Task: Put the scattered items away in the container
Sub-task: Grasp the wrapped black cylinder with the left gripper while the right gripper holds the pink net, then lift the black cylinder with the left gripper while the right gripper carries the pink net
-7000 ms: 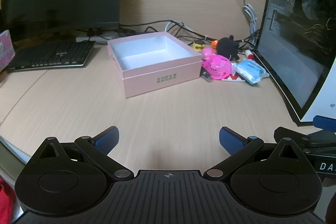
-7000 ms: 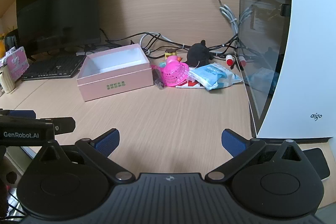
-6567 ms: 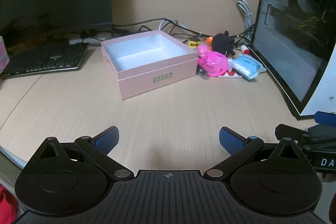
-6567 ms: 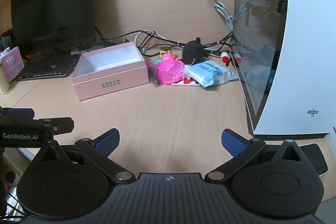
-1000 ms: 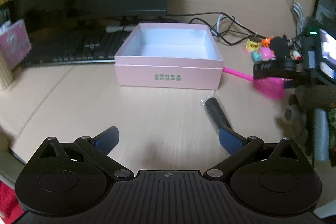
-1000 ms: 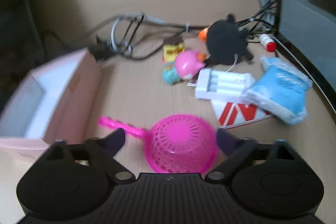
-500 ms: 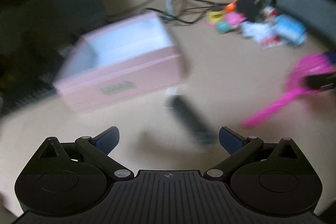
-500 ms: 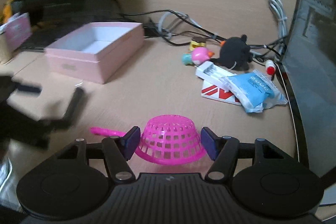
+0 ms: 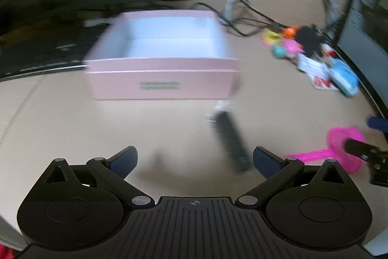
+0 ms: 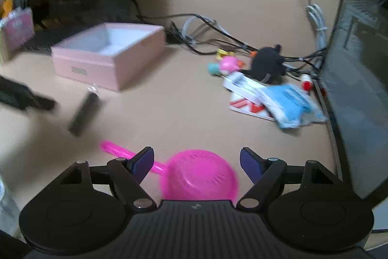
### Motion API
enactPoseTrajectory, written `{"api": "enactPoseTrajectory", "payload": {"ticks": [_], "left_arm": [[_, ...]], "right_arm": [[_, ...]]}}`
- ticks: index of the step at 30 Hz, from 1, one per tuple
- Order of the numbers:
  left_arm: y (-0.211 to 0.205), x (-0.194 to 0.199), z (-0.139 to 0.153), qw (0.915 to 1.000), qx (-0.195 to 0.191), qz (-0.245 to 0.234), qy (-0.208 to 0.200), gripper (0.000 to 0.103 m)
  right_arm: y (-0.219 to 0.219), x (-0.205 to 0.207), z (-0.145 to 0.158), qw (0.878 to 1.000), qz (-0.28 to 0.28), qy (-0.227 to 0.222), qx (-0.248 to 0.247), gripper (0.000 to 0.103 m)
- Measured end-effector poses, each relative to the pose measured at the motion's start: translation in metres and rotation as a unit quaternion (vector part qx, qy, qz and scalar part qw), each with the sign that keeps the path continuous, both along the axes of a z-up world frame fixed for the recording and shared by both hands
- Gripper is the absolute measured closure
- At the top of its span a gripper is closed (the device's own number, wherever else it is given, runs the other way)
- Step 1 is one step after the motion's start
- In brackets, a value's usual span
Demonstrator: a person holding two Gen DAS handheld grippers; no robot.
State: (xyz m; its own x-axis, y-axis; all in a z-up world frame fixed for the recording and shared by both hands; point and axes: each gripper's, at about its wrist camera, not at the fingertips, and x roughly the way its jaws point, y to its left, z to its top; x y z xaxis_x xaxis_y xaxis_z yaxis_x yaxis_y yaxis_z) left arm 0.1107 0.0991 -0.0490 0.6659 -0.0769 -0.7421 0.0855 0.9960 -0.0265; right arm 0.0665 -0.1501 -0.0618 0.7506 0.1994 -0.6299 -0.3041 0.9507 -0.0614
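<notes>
Wooden desk (image 10: 169, 113) fills both views, cables trailing along its far edge. Our right gripper (image 10: 197, 159) has just been widening its jaws around the upturned pink strainer (image 10: 198, 176), which half a second ago sat pinched between them; now they no longer appear to grip it. Our left gripper (image 9: 195, 158) hovers, jaws wide and empty, near the black stick (image 9: 230, 140). Farther back, the pink box (image 9: 160, 69) remains empty, so everything still awaits collection.

Greenish label on pink box (image 9: 160, 86) front, blurred, nothing readable
</notes>
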Motion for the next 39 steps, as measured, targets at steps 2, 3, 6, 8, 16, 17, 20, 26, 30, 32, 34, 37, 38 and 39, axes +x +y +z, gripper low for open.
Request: {"api": "enactPoseTrajectory", "payload": {"ticks": [2, 3, 6, 8, 16, 17, 20, 26, 30, 32, 34, 37, 38, 39], "left_arm": [[-0.020, 0.004, -0.006, 0.9997, 0.021, -0.011, -0.012, 0.002], [-0.027, 0.006, -0.009, 0.9993, 0.031, -0.015, -0.015, 0.022], [-0.037, 0.012, -0.017, 0.9988, 0.041, -0.025, -0.001, 0.051], [-0.035, 0.012, -0.018, 0.9986, 0.046, -0.026, -0.005, 0.052], [-0.032, -0.004, -0.014, 0.9955, 0.068, -0.067, -0.003, 0.081], [-0.029, -0.010, -0.012, 0.9943, 0.073, -0.077, -0.003, 0.080], [-0.014, -0.023, -0.012, 0.9892, 0.120, -0.084, -0.008, 0.065], [0.028, -0.009, -0.009, 0.9716, 0.231, 0.007, -0.049, 0.034], [0.057, -0.009, 0.005, 0.9792, 0.185, 0.066, -0.051, 0.011], [0.069, -0.016, 0.011, 0.9880, 0.122, 0.082, -0.049, 0.006], [0.078, -0.023, 0.014, 0.9941, 0.056, 0.085, -0.038, 0.006], [0.078, -0.032, 0.014, 0.9961, -0.010, 0.082, -0.030, 0.004], [0.075, -0.034, 0.013, 0.9963, -0.020, 0.078, -0.030, 0.003], [0.072, -0.035, 0.012, 0.9966, -0.026, 0.072, -0.031, 0.003]], "right_arm": [[0.010, 0.002, 0.006, 1.000, 0.017, -0.011, 0.001, 0.024], [0.015, 0.003, 0.008, 1.000, 0.024, -0.018, -0.003, 0.024], [0.023, 0.005, 0.011, 0.999, 0.031, -0.024, -0.004, 0.024], [0.022, 0.005, 0.011, 0.999, 0.030, -0.021, 0.002, 0.023], [0.020, 0.002, 0.002, 1.000, 0.027, -0.003, 0.002, 0.023], [0.019, 0.001, 0.002, 1.000, 0.029, -0.003, 0.002, 0.023], [0.017, -0.001, 0.000, 1.000, 0.029, -0.002, -0.007, 0.019], [0.007, -0.007, -0.015, 0.998, 0.023, 0.024, -0.045, 0.017], [-0.004, -0.013, -0.028, 0.988, 0.030, -0.012, -0.151, 0.016], [-0.012, -0.013, -0.026, 0.985, 0.015, -0.036, -0.167, 0.016], [-0.023, -0.007, -0.017, 0.994, -0.001, -0.028, -0.106, 0.008], [-0.030, 0.008, -0.011, 0.999, -0.035, 0.009, 0.007, 0.000], [-0.030, 0.014, -0.014, 0.998, -0.047, 0.024, 0.025, 0.000], [-0.030, 0.021, -0.018, 0.997, -0.062, 0.036, 0.038, 0.000]]}}
